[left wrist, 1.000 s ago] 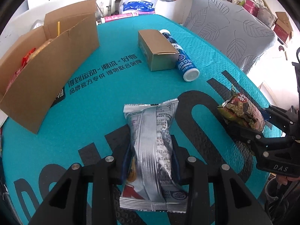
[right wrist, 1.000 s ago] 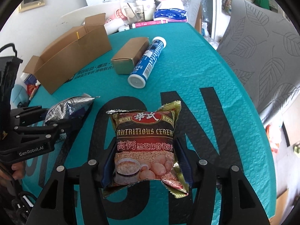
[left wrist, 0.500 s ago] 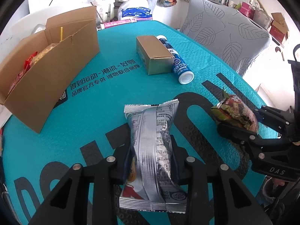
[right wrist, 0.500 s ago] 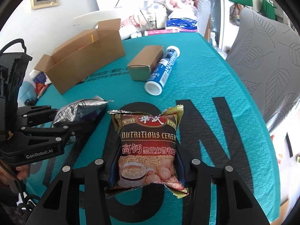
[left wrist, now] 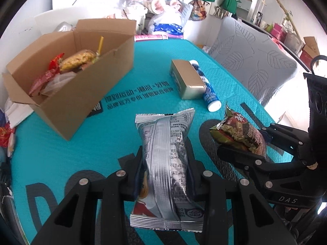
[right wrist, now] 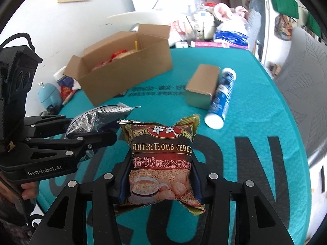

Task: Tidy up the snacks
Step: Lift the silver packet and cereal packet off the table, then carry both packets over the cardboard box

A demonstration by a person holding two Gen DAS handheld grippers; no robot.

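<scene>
Silver foil, ribbed and creased, wraps the snack packet [left wrist: 166, 163] clamped upright between the left tongs [left wrist: 165, 175] at the lower centre of the frame, above the teal counter [left wrist: 143, 65]. Beside it, the right tongs [right wrist: 161, 175] grip a dark red pouch [right wrist: 161, 161] reading "NUTRITIOUS CEREAL", squeezed at both edges. Their black bodies read "GenRobot.AI" and "DAS". An open cardboard box [left wrist: 85, 89] of snacks stands upper left.

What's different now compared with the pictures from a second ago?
Both grippers lifted their packets toward the open cardboard box, whose contents now show. The right gripper tightened on the brown cereal packet. The left gripper kept the silver foil packet; the small tan carton and blue tube stayed.
</scene>
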